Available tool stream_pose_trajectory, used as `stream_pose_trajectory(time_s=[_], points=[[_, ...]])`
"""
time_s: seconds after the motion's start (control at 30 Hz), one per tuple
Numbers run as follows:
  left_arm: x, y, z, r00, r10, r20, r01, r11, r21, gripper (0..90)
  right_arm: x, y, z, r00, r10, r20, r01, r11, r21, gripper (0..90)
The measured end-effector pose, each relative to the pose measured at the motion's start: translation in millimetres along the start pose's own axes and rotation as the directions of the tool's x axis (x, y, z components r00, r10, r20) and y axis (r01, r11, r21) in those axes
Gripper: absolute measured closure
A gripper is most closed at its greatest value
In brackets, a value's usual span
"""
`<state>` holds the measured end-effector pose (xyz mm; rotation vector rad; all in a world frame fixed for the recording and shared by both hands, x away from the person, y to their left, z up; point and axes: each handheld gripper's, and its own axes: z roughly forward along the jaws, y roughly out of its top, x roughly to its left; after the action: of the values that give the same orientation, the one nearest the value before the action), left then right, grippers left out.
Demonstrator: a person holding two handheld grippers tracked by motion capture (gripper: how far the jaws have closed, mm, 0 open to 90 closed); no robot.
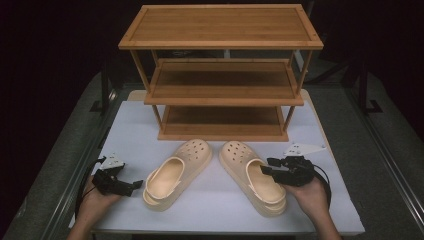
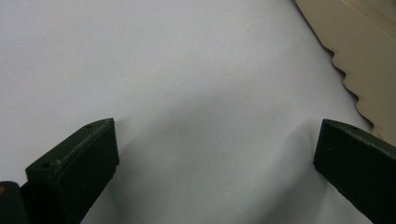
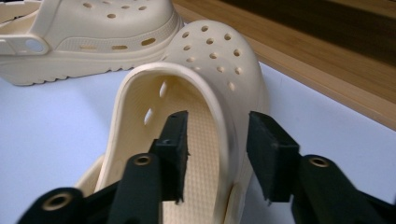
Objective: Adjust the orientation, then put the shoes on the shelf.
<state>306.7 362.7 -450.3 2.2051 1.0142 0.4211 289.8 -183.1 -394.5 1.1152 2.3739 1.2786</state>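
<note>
1. While the right gripper (image 1: 267,169) straddles the right clog's (image 1: 252,176) side wall, its jaws stand apart, not pressing.
2. The left gripper (image 1: 134,187) gapes empty beside the left clog (image 1: 176,173), near the rack (image 1: 222,75).

A table (image 1: 345,210) under a white cover carries everything. At its far end stands a three-tier wooden rack (image 1: 222,75), its shelves bare. Just in front of the rack two cream clogs lie side by side on the cover, toes toward the rack: the left clog (image 1: 175,172) angled with its heel out to the left, the right clog (image 1: 252,175) with its heel out to the right, their toes near each other but apart.
</note>
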Motion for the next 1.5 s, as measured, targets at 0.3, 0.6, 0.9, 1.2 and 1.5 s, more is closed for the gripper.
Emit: stream_pose_trajectory(time_s=[0.3,0.6,0.9,1.2,1.5], points=[[-5.9,13.2,-14.7,0.9995,-0.015,0.028,0.017,0.9988,-0.047,0.0,-2.0,0.0,2.2,0.9999,0.012,0.007,-0.012,1.000,0.000,42.0],[-24.4,40.6,-32.9,0.9958,0.021,0.090,-0.009,0.9924,-0.122,0.0,-2.2,1.6,5.1,0.9998,0.009,0.017,-0.009,1.000,0.004,38.3],[-43.6,65.9,-47.5,0.9910,0.087,0.102,-0.067,0.9818,-0.178,15.4,-2.1,1.0,6.3,0.9998,0.007,0.020,-0.007,1.000,0.003,36.9],[-59.2,88.0,-28.9,0.9815,0.136,0.135,-0.113,0.9794,-0.167,42.2,-1.2,1.5,8.3,0.9997,0.005,0.022,-0.005,1.000,0.004,36.9],[-66.8,105.8,-1.5,0.9689,0.173,0.177,-0.151,0.9796,-0.133,60.5,-2.8,0.4,7.1,0.9997,0.007,0.022,-0.007,1.000,0.000,36.8]])
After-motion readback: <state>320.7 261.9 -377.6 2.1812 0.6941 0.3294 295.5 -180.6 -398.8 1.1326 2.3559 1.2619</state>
